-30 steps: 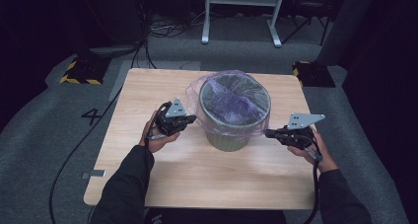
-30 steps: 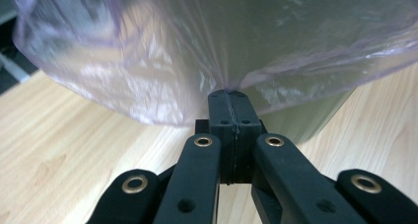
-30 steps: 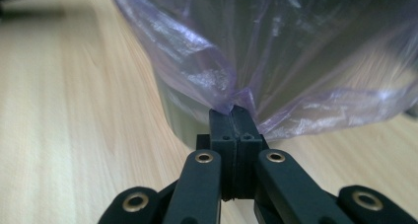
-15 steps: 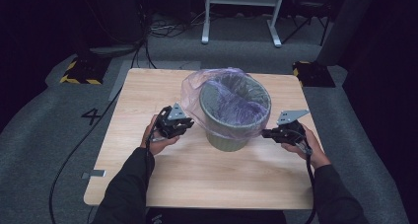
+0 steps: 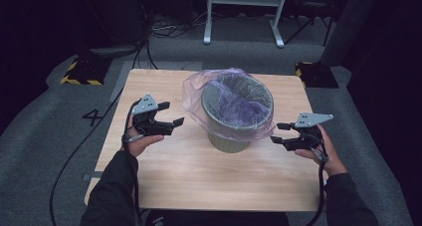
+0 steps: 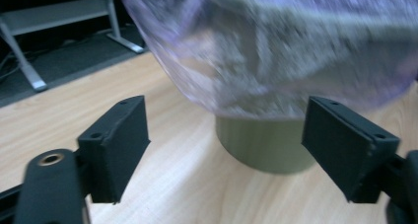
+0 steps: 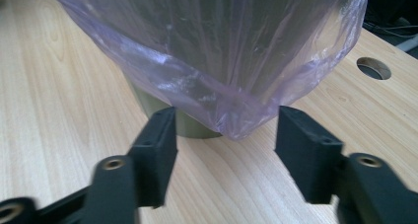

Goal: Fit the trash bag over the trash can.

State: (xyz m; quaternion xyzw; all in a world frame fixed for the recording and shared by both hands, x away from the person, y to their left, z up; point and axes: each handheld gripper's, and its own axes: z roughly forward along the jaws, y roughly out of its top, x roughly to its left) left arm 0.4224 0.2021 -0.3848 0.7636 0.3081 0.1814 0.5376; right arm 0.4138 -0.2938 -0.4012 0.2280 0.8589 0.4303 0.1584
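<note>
An olive-green bin point(image 5: 230, 140) stands in the middle of the wooden table point(image 5: 199, 181). A thin purple bag point(image 5: 239, 106) lines it, folded down over the rim and puffed out on the left. My left gripper point(image 5: 169, 114) hovers left of the bin, a short gap away, and its jaws have just been opening. In the left gripper view my left gripper point(image 6: 224, 110) holds nothing, with the bin point(image 6: 261, 145) ahead. My right gripper point(image 5: 276, 132) is at the bag's right hem, its jaws also just opening. In the right gripper view the hem point(image 7: 236, 128) hangs between the spread tips, unpressed.
A round cable hole point(image 7: 373, 67) pierces the tabletop beyond the bin. On the grey floor behind are yellow-and-black striped blocks point(image 5: 79, 71), a white metal frame point(image 5: 244, 12) and loose cables. Bare tabletop lies in front of the bin, towards the person.
Both grippers, shut at the bag's sides a second ago, have opened and let the bag go. The left hand has drawn away to the left, and the bag hangs looser there.
</note>
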